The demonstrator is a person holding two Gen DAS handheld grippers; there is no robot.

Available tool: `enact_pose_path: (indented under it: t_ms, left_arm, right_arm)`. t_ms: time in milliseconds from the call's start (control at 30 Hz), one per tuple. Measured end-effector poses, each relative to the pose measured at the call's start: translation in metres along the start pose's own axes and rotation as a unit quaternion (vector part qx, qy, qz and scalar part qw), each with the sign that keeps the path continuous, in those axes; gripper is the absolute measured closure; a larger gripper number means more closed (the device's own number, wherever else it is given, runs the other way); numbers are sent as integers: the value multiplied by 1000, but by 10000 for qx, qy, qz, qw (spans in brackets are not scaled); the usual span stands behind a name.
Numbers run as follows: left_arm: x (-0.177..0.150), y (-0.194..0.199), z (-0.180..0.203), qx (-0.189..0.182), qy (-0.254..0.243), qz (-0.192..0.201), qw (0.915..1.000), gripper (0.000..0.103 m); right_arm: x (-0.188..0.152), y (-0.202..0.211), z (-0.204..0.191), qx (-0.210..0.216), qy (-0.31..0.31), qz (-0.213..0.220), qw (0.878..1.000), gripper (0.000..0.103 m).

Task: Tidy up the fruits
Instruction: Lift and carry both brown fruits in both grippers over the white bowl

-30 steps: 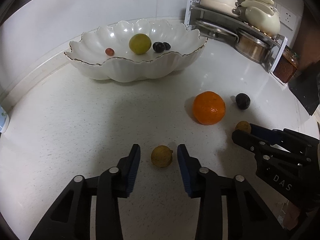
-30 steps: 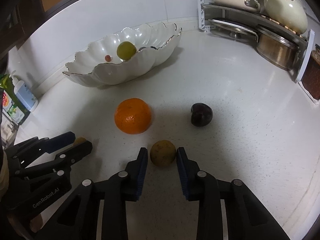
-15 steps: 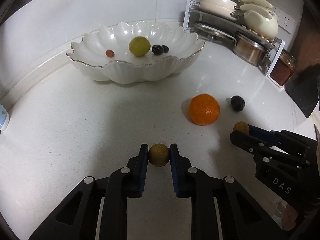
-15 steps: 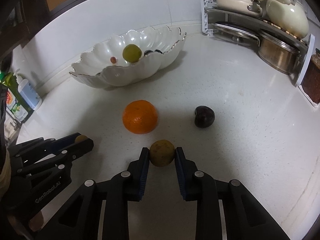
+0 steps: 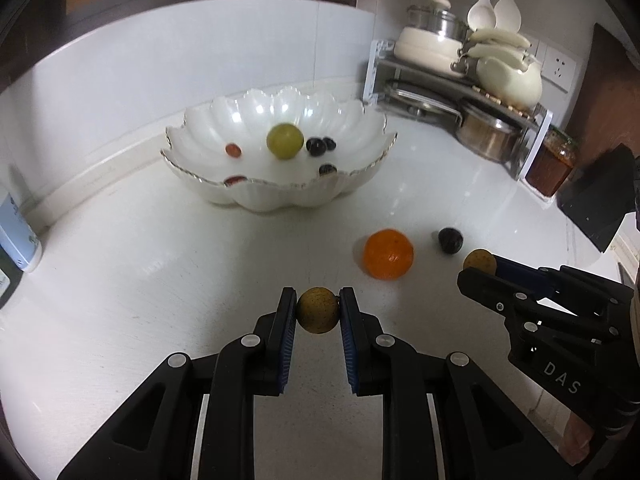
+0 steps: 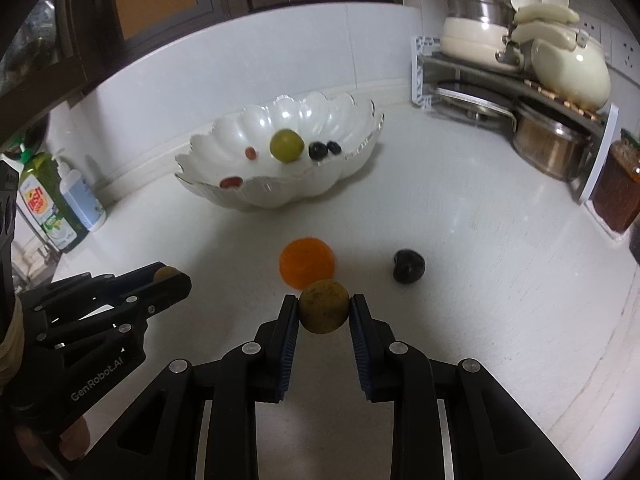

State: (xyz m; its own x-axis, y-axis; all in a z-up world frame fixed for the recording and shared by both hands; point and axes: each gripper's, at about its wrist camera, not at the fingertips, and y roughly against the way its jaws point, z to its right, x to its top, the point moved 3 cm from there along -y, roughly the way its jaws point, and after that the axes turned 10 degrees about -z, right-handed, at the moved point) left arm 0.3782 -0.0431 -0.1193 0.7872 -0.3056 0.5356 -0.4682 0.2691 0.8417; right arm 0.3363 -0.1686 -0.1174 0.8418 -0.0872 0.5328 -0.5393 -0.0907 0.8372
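My left gripper [image 5: 318, 312] is shut on a small brown-yellow round fruit [image 5: 318, 310] and holds it above the white counter. My right gripper [image 6: 324, 310] is shut on a similar brown-yellow fruit [image 6: 324, 306], also lifted. The right gripper also shows in the left wrist view [image 5: 480, 266], and the left gripper in the right wrist view [image 6: 170, 276]. An orange [image 5: 388, 254] [image 6: 307, 262] and a dark plum [image 5: 450, 240] [image 6: 408, 266] lie on the counter. The white scalloped bowl [image 5: 280, 196] [image 6: 280, 194] holds a green fruit [image 5: 285, 141], dark grapes [image 5: 320, 146] and small red fruits [image 5: 233, 150].
A rack with pots and a kettle [image 5: 472, 92] [image 6: 528, 80] stands at the back right, a jar [image 5: 550, 166] beside it. Soap bottles [image 6: 60, 200] stand at the left by the wall. A white bottle [image 5: 16, 236] stands at the left edge.
Both grippers, first open around their fruits, shut on them and have lifted them off the counter. The view now sits higher and farther back from the bowl.
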Motion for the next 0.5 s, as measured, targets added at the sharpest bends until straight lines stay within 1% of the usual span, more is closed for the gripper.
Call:
enact_pose_path:
  t_ms: [500]
  left_arm:
    - [7,55,-4,81,122,621,9980,81]
  right_arm:
    - [17,49,-19,80,186,669,9976,75]
